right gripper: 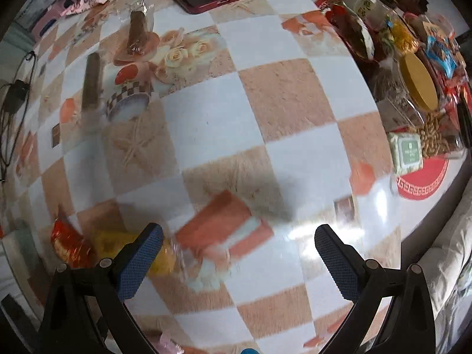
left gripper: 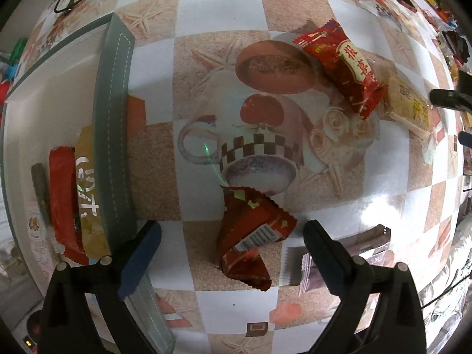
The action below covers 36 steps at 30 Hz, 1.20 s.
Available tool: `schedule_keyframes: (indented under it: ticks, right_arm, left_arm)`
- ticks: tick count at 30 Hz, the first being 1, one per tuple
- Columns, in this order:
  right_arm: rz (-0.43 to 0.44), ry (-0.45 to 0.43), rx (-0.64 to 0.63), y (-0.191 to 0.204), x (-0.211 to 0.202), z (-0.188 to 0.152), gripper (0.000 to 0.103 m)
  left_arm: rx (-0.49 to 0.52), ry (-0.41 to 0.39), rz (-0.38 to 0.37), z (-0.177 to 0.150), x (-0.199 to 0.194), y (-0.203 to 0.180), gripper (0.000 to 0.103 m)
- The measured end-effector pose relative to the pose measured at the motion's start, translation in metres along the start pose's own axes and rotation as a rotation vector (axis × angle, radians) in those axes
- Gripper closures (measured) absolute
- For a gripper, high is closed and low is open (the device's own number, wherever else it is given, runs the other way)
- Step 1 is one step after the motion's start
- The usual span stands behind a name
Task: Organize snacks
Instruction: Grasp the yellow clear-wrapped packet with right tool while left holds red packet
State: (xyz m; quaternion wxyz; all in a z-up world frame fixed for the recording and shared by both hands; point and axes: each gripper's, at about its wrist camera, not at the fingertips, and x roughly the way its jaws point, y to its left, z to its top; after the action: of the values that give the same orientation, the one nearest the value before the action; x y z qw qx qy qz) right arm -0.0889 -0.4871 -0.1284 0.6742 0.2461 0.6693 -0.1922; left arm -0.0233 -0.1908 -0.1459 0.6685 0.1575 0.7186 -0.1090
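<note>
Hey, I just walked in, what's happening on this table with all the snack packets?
A person is sorting snacks with a gripper in each hand. The left gripper hangs open over a crumpled red snack packet on the checkered tablecloth, its pads clear of it. Beside it, a grey-rimmed tray already holds a red packet and a yellow one. Another red packet still lies loose farther off. The right gripper is open and empty above bare tablecloth.
</note>
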Motion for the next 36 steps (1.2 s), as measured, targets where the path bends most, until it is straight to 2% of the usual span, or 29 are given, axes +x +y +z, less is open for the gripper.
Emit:
schedule_keyframes:
  ticks: [3, 7, 10, 13, 20, 24, 27, 34, 36]
  right_arm:
    - [-0.005, 0.034, -0.008, 0.006, 0.012, -0.003, 0.000]
    - [0.025, 0.098, -0.053, 0.011, 0.022, -0.029, 0.000]
    - [0.000, 0.099, -0.069, 0.010, 0.018, -0.043, 0.000]
    - [0.045, 0.084, -0.057, 0.013, 0.007, -0.048, 0.000]
    - [0.113, 0.084, -0.100, 0.058, 0.001, -0.034, 0.000]
    - [0.091, 0.109, -0.132, 0.084, 0.009, -0.026, 0.000]
    - [0.027, 0.112, -0.179, 0.097, 0.017, -0.020, 0.000]
    - [0.027, 0.119, -0.173, 0.113, 0.015, -0.010, 0.000]
    - [0.033, 0.122, -0.176, 0.103, 0.017, -0.008, 0.002]
  left_arm:
    - [0.006, 0.001, 0.000, 0.001, 0.004, -0.005, 0.002]
    - [0.014, 0.009, 0.001, 0.002, 0.004, -0.007, 0.002]
    - [0.026, 0.010, 0.004, 0.007, 0.007, -0.011, 0.002]
    - [0.027, 0.007, 0.006, 0.010, 0.008, -0.015, 0.001]
    - [0.037, 0.012, 0.007, 0.020, -0.003, -0.014, 0.001]
    - [0.033, 0.005, 0.005, 0.021, -0.003, -0.014, 0.000]
    - [0.034, 0.000, 0.006, 0.023, -0.004, -0.015, 0.000]
    - [0.043, 0.003, 0.003, 0.029, -0.007, -0.018, 0.002]
    - [0.054, -0.004, 0.003, 0.030, -0.011, -0.020, 0.008]
